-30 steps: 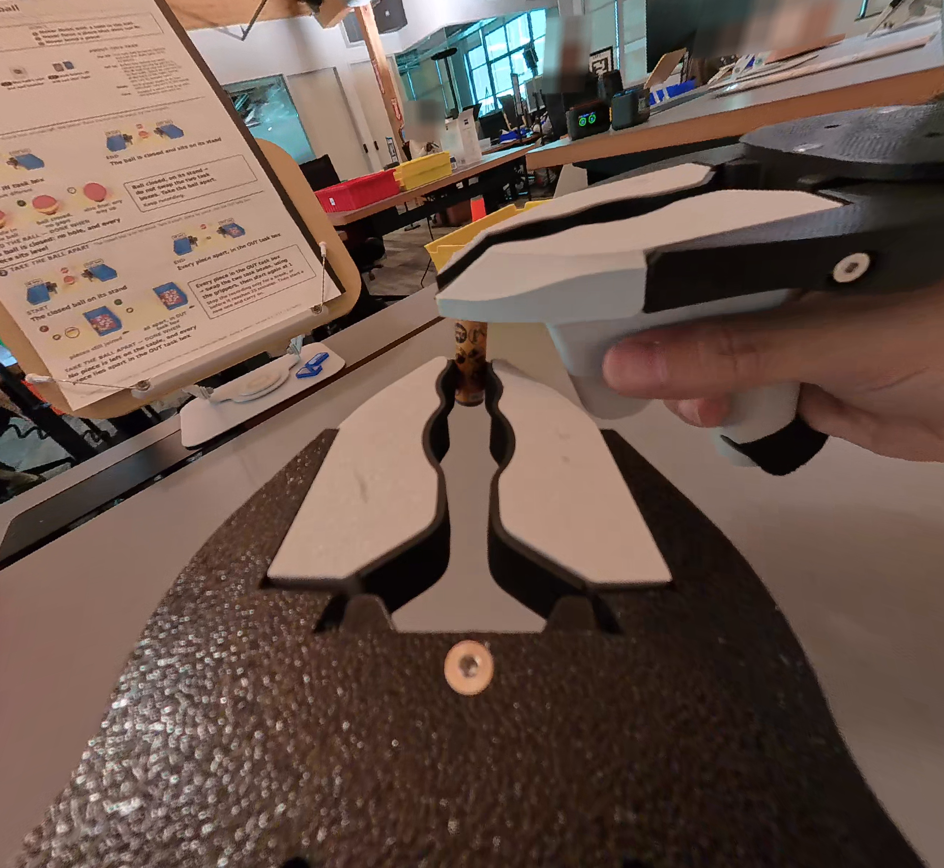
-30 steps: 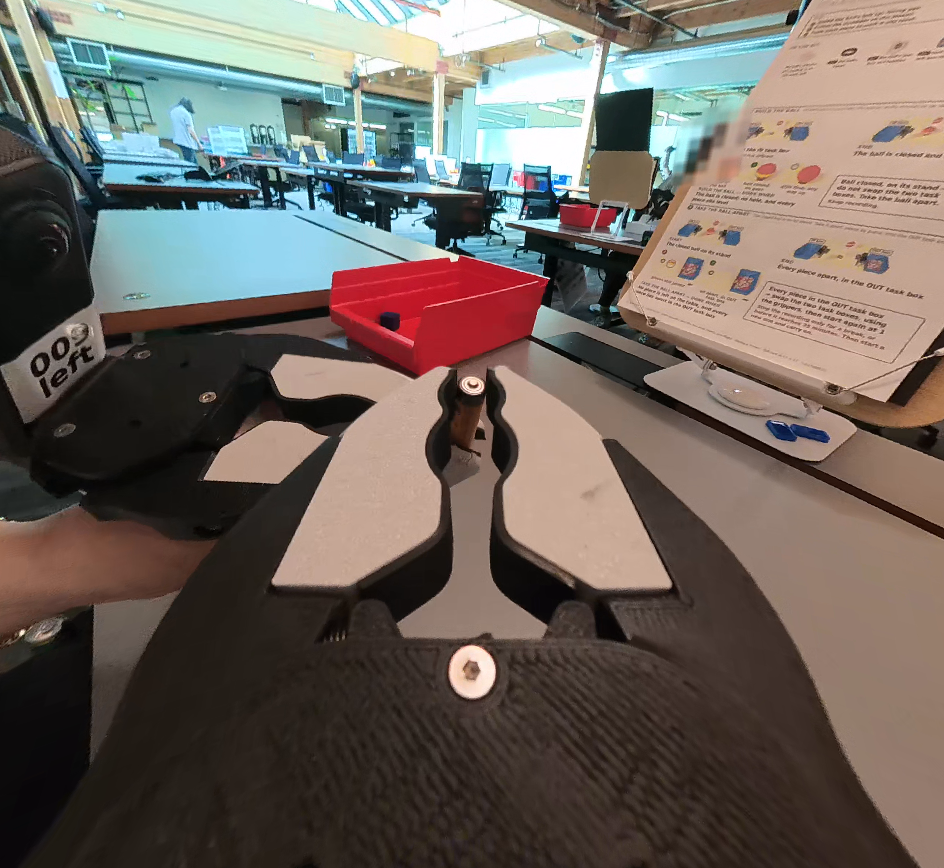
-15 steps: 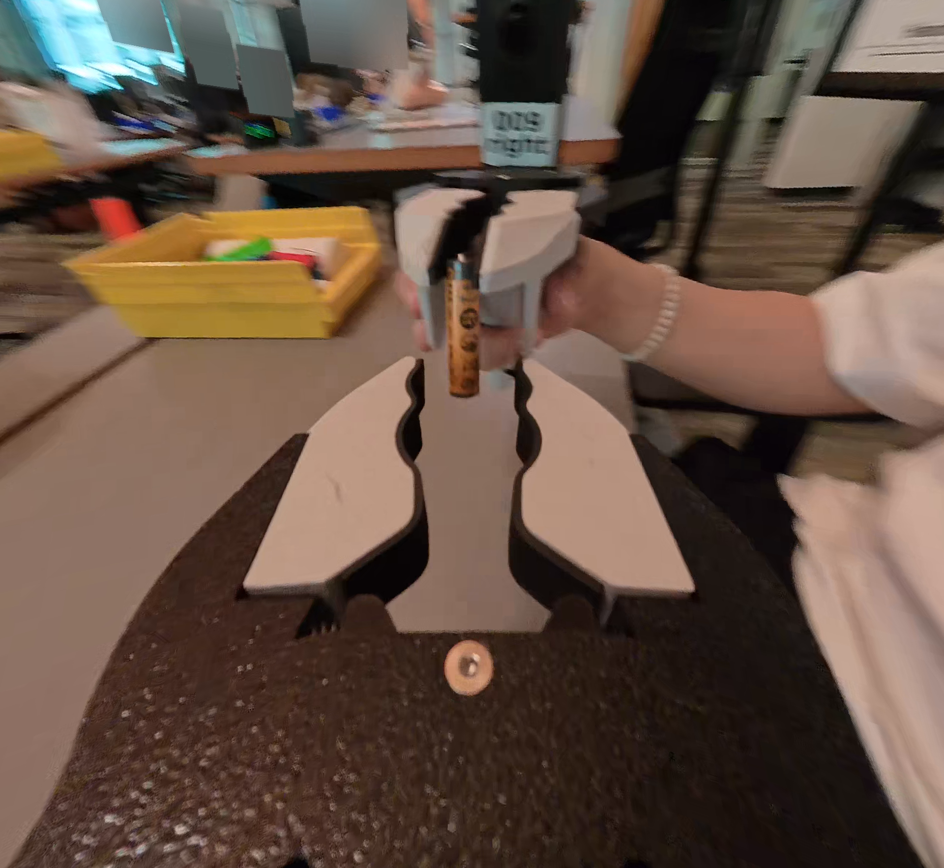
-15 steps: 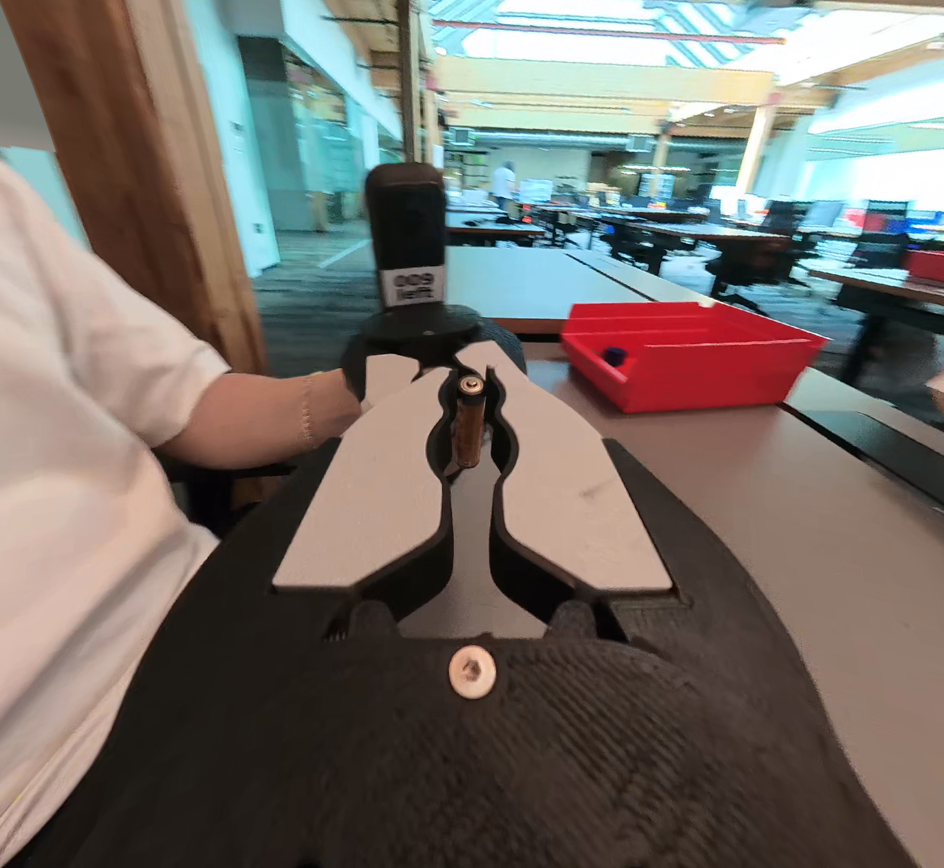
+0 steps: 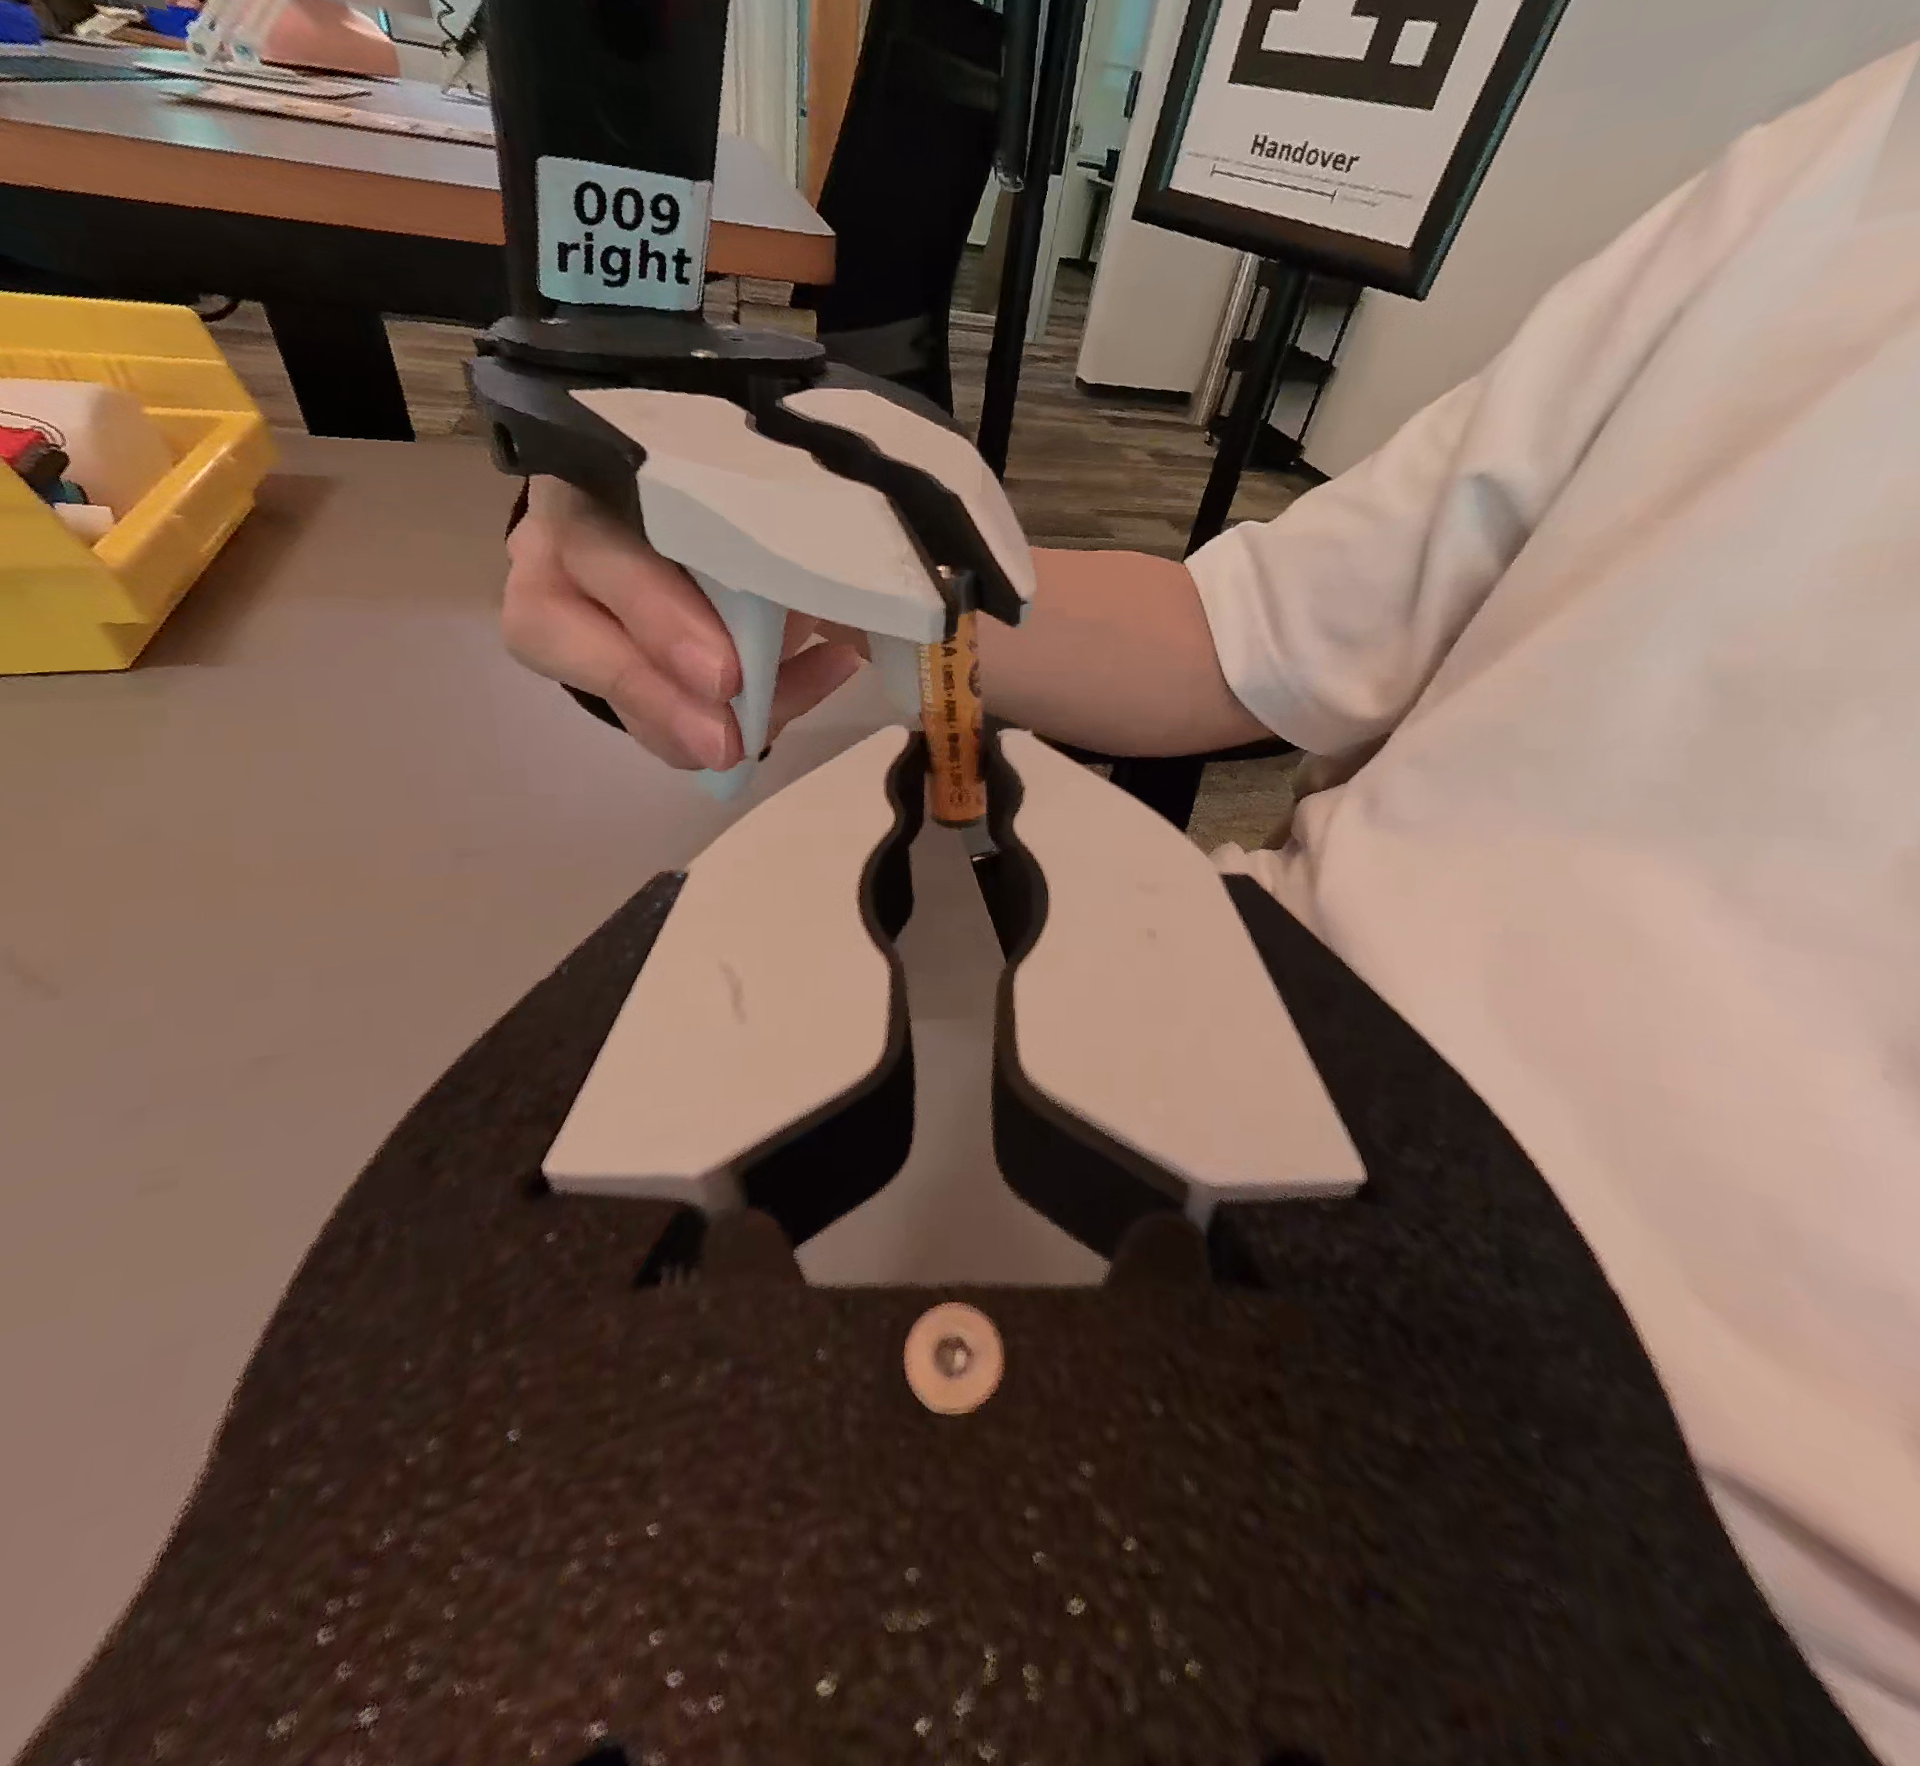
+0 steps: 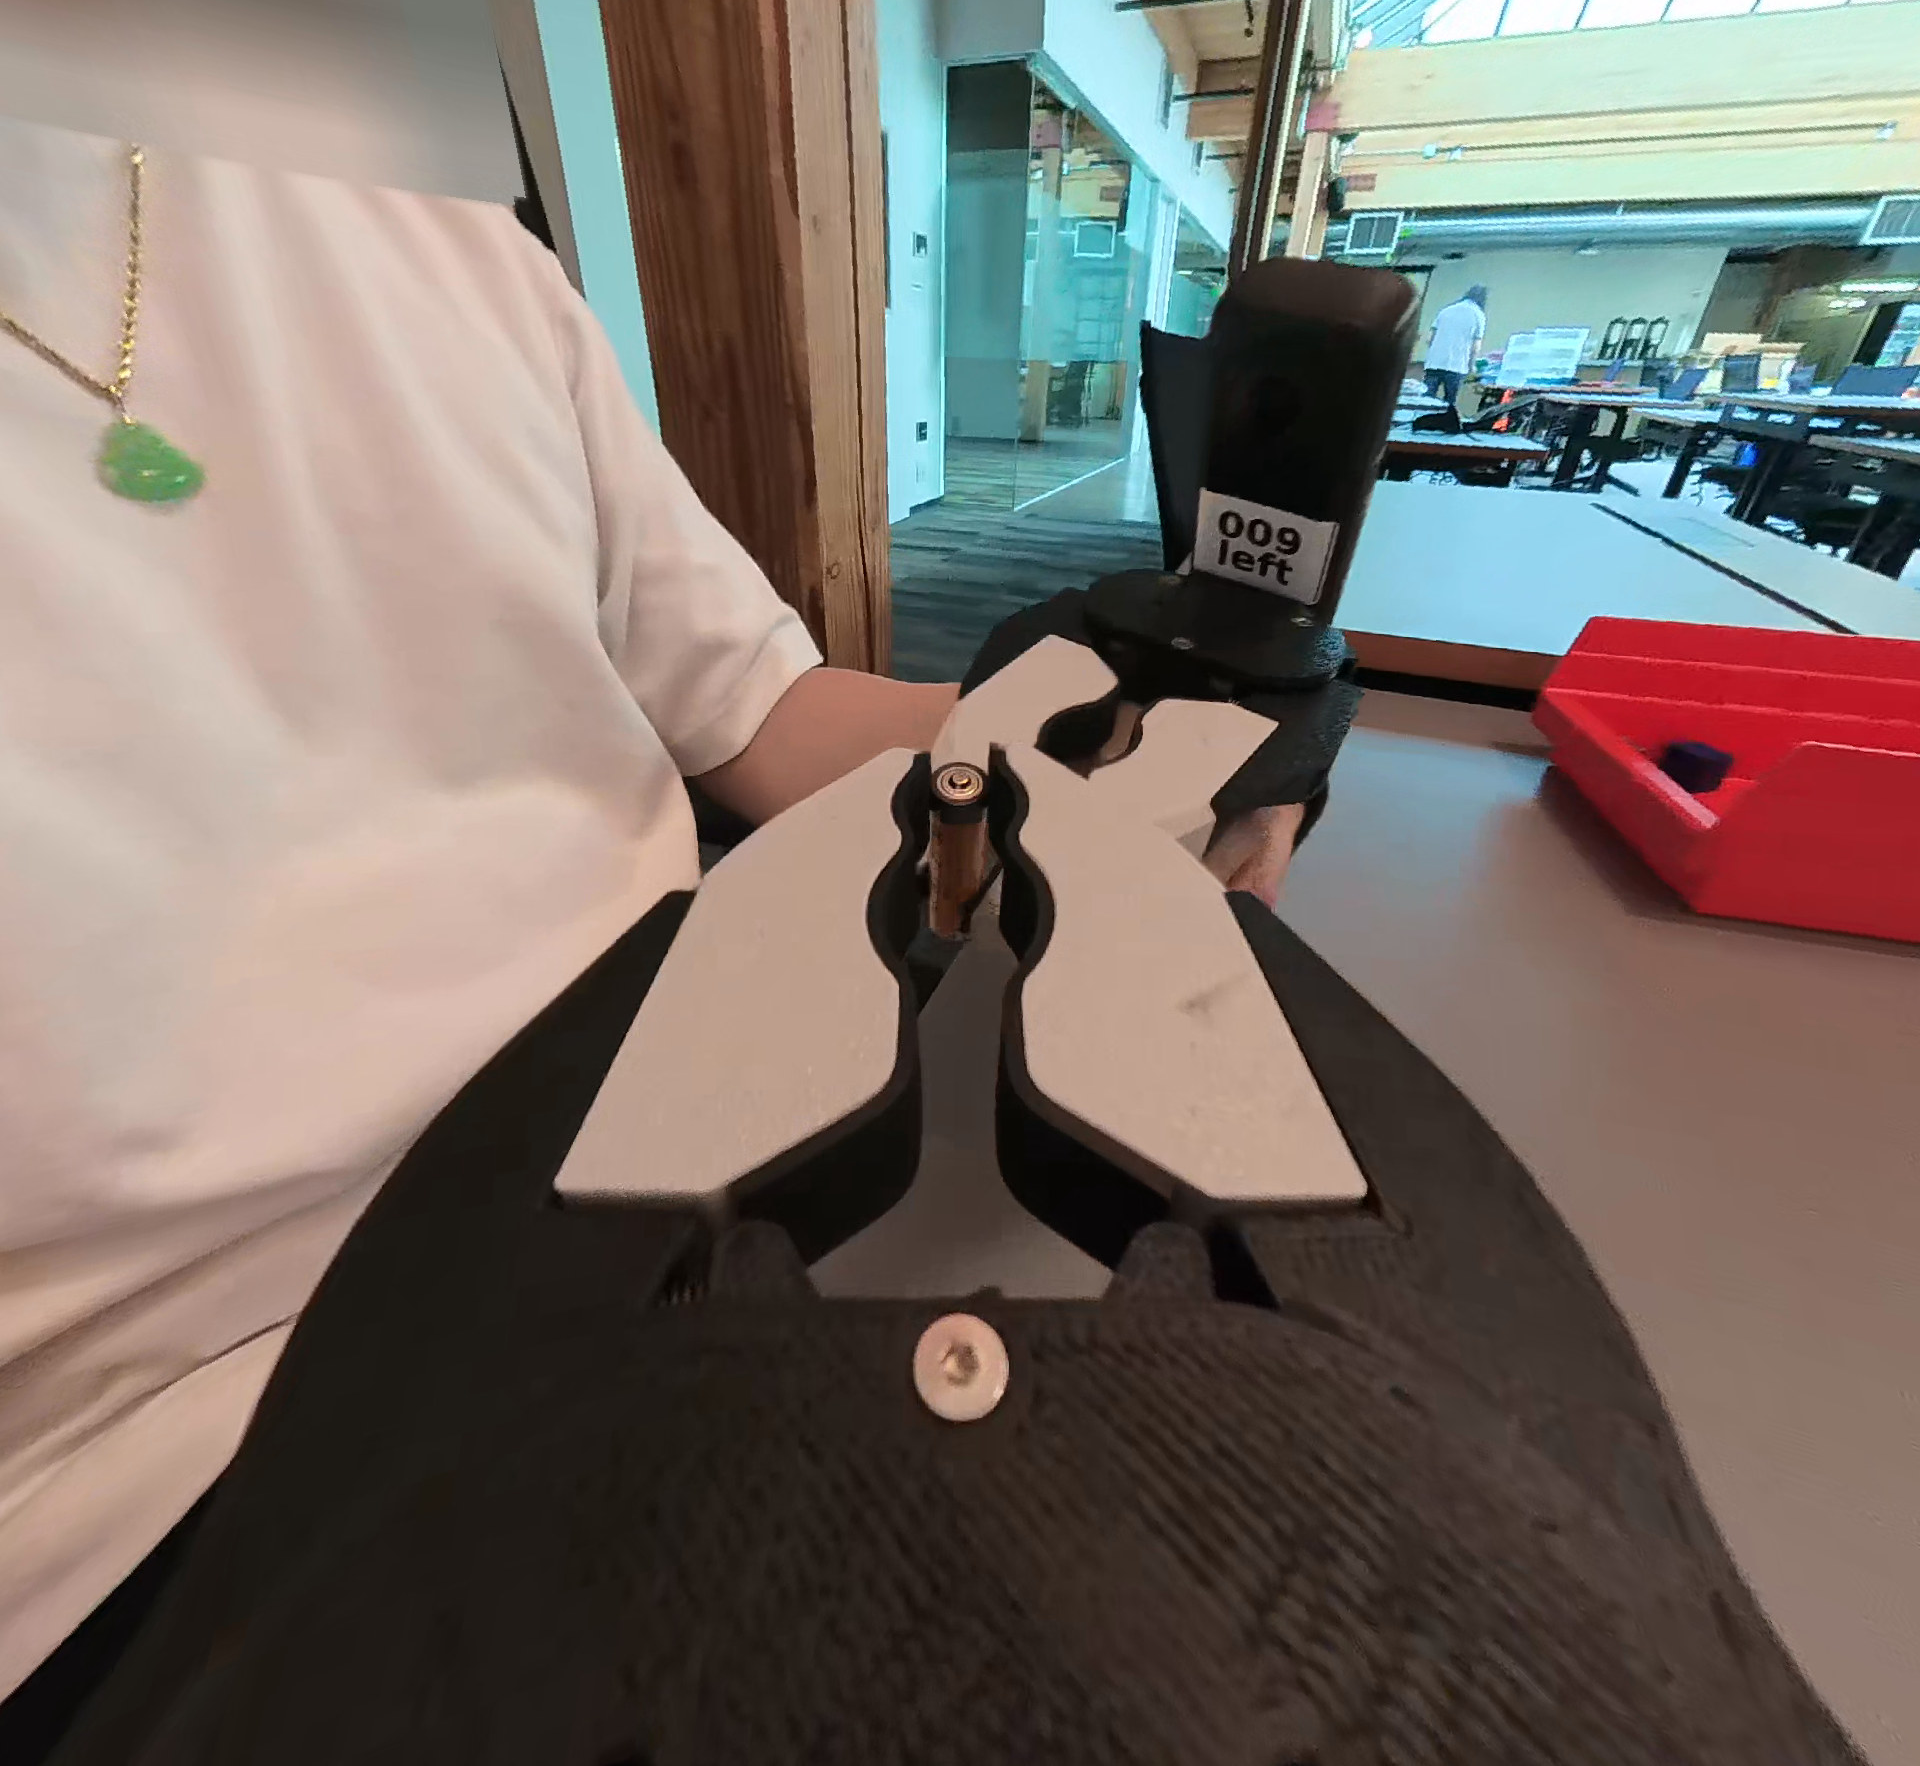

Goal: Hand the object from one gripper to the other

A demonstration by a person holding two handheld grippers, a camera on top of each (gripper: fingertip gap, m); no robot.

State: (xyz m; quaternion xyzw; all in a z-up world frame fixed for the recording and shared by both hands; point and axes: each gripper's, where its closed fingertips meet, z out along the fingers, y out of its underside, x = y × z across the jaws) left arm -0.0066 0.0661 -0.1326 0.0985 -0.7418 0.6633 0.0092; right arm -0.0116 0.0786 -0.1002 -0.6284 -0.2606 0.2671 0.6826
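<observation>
Orange-and-black battery (image 5: 954, 734): light, rigid, slick; right gripper (image 6: 958, 833) clamps its top; left gripper (image 5: 952, 786) parted, lower end at twelve o'clock.

Battery (image 5: 954, 734) between facing grippers' jaws

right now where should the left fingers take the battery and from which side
Grip the battery on its bare lower half, below the right gripper, which pinches the top end. It hangs upright, so the left gripper should come level from the side, one finger on each flank, as it nearly is.
</observation>
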